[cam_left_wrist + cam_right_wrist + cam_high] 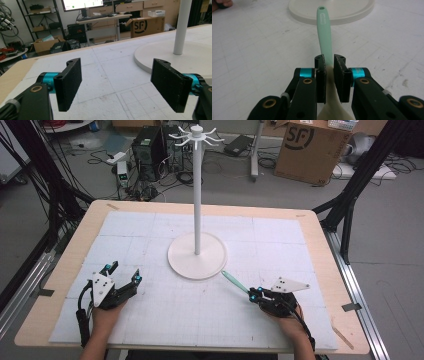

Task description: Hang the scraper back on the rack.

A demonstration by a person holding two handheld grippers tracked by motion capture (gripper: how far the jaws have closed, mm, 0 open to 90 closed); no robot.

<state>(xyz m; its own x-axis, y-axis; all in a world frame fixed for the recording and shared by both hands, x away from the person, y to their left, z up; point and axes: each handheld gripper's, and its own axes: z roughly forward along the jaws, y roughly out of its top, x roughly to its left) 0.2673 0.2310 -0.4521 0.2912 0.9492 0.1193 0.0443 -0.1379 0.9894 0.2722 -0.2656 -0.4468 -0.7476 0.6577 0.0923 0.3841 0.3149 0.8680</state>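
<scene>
Right gripper at near right of surface, fingers clenched on mint spatula; handle tip points toward stand, just short of its base. Left gripper at near left, fingers released, empty. Risk: grip sits near blade end, so long handle may pivot or slip when lifted; tip may knock stand base.

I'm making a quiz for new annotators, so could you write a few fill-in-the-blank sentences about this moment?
1. The right gripper is shut on the ____ end of the mint-green utensil with a cream spoon end.
2. The left gripper stands ____, with nothing between its jaws.
3. The utensil's handle tip points at the round base of the white ____ stand.

Missing words: cream; open; hook
</scene>
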